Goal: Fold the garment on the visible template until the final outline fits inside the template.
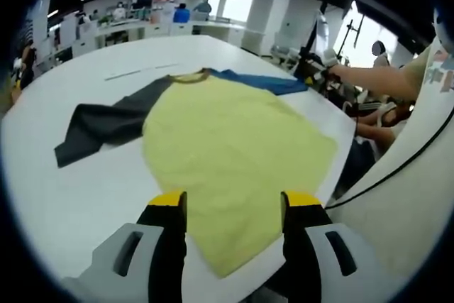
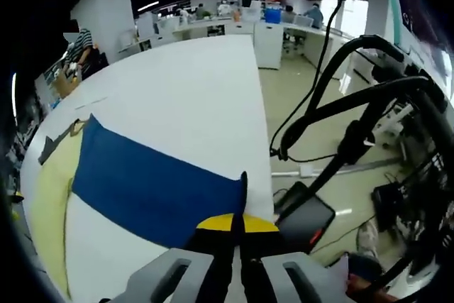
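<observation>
A yellow shirt (image 1: 227,140) lies flat on the white table (image 1: 85,189), with a dark grey sleeve (image 1: 106,122) spread to one side and a blue sleeve (image 1: 262,81) to the other. My left gripper (image 1: 234,207) hangs open above the shirt's near hem, its yellow-tipped jaws wide apart with nothing between them. In the right gripper view the blue sleeve (image 2: 152,186) stretches out across the table toward the edge. My right gripper (image 2: 237,223) is shut on its cuff end. The yellow body (image 2: 46,189) lies beyond it. The right gripper (image 1: 323,62) also shows in the left gripper view, at the sleeve's tip.
The table edge (image 2: 264,168) runs just beside the right gripper; beyond it are black cables and stands (image 2: 369,118) on the floor. A thin line mark (image 1: 135,72) lies on the table past the collar. A person's arm (image 1: 376,79) reaches in. Desks and people stand far back.
</observation>
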Demonstrator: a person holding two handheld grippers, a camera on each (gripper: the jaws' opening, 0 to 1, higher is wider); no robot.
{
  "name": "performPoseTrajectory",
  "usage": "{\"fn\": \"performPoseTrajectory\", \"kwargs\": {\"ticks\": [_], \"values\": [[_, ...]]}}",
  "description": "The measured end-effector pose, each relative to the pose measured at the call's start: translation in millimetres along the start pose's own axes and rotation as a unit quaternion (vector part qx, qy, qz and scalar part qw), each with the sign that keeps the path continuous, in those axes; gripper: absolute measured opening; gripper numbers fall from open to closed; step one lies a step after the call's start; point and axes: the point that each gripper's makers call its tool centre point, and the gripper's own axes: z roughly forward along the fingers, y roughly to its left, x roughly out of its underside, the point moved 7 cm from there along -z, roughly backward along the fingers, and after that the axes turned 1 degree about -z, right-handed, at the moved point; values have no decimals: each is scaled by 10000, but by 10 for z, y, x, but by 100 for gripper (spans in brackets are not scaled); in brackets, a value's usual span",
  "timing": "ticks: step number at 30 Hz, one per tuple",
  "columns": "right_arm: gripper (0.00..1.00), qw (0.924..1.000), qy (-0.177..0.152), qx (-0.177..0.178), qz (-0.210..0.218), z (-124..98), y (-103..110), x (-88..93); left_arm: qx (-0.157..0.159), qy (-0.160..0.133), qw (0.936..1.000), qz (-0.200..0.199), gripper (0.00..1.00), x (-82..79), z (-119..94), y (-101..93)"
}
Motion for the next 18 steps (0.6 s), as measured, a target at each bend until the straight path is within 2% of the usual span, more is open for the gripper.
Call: {"fn": "performPoseTrajectory", "kwargs": {"ticks": [12, 18], "values": [[0, 9997, -171, -153, 20, -172, 220, -168, 72, -69, 9999, 58, 50, 12, -39, 22], [0, 9996, -105, -256, -22, -217, 363, -200, 82, -68, 9999, 96, 50, 47, -80, 49]]}}
